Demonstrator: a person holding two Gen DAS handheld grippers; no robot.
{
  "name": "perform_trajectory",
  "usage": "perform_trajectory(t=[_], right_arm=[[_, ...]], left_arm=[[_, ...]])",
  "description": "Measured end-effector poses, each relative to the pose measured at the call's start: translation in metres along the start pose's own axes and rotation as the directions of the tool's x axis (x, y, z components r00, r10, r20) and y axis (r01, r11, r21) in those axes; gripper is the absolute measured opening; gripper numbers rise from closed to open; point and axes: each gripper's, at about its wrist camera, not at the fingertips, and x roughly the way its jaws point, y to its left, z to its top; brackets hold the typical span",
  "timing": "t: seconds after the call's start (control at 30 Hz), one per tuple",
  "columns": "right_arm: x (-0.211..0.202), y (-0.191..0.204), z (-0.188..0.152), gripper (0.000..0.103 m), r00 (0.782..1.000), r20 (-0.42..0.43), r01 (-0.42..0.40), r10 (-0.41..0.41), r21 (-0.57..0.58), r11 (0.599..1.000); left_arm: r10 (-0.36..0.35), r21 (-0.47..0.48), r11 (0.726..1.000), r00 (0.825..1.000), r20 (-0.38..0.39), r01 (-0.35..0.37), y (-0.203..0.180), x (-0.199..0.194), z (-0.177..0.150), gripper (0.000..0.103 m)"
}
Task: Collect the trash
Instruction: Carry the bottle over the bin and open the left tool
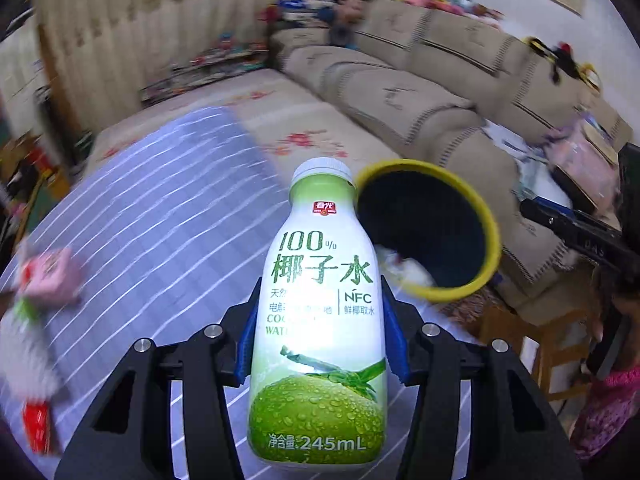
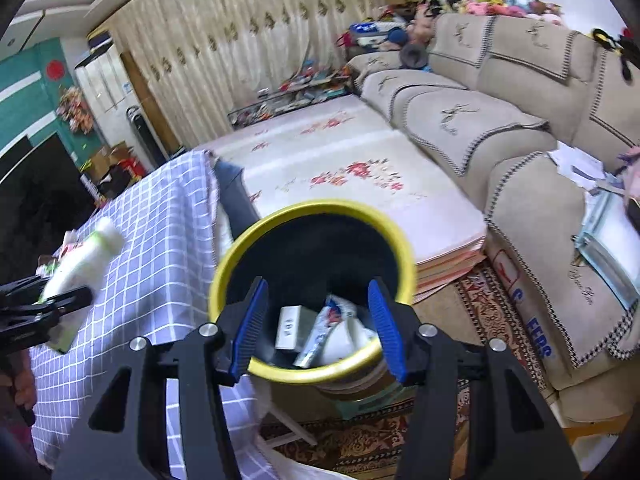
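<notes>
Over the checked tablecloth, your left gripper has the coconut water bottle clamped mid-body between its blue pads, jaws about half open around it, cap end pointing forward toward the bin. That yellow-rimmed trash bin sits just beyond the table edge on the sofa side; in the left wrist view its rim is right beside the bottle's shoulder, so you're close but, by my read, not over the mouth yet. Your right gripper is empty, fingers roughly half apart, hanging above the bin opening with a small box and crumpled wrappers visible inside. For a clean drop: carry the bottle until the whole body is over the dark interior, not just the cap, then tilt cap-down and let go. Release too early and it likely clips the rim and rolls off toward the rug. Pull the right gripper aside first; it's parked in the drop path. More trash is left on the table, a pink pack and a red wrapper, both blurred, so go back for those next.
</notes>
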Motion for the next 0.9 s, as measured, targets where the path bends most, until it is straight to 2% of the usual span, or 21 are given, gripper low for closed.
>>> perform_trajectory(t=[0.07,0.2,0.3,0.43,0.53,0.6,0.63,0.67,0.8,0.9], right_arm=[[-0.005,-0.015,0.0,0.05,1.0,0.007,0.015,-0.015,0.025,1.0],[-0.006,-0.041,-0.003,0.05,0.999,-0.001,0.04,-0.04,0.072,0.997],[-0.005,-0.056,-0.004,0.05,0.999,-0.012,0.049,-0.048,0.094,0.994],[-0.001,-0.065,-0.003,0.05,0.999,-0.017,0.052,-0.05,0.106,0.993],[0.0,-0.071,-0.001,0.05,0.998,-0.015,0.059,-0.057,0.111,0.992],[0.002,-0.073,0.0,0.051,0.998,-0.018,0.059,-0.057,0.112,0.992],[0.002,-0.073,-0.001,0.051,0.998,-0.019,0.058,-0.057,0.112,0.992],[0.002,-0.072,-0.001,0.051,0.998,-0.018,0.057,-0.055,0.112,0.992],[0.005,-0.069,-0.004,0.052,0.999,-0.022,0.047,-0.045,0.112,0.993],[0.006,-0.061,-0.005,0.052,0.999,-0.024,0.033,-0.031,0.104,0.994]], left_arm=[[-0.047,0.045,0.998,0.999,-0.019,0.048,-0.027,0.022,0.022,0.051],[-0.09,0.131,0.986,0.992,-0.083,0.101,-0.078,0.069,0.055,0.052],[-0.083,0.158,0.982,0.986,-0.147,0.107,-0.103,0.112,0.074,0.051],[-0.047,0.167,0.982,0.973,-0.224,0.086,-0.116,0.161,0.081,0.052],[-0.032,0.151,0.986,0.965,-0.261,0.074,-0.116,0.183,0.079,0.052],[-0.021,0.135,0.989,0.967,-0.255,0.057,-0.113,0.188,0.081,0.056],[-0.022,0.127,0.99,0.968,-0.251,0.055,-0.112,0.187,0.081,0.069],[-0.028,0.117,0.991,0.971,-0.238,0.058,-0.111,0.183,0.081,0.076],[-0.027,0.111,0.993,0.984,-0.175,0.047,-0.104,0.154,0.08,0.075],[-0.039,0.074,0.996,0.994,-0.097,0.047,-0.092,0.113,0.071,0.076]])
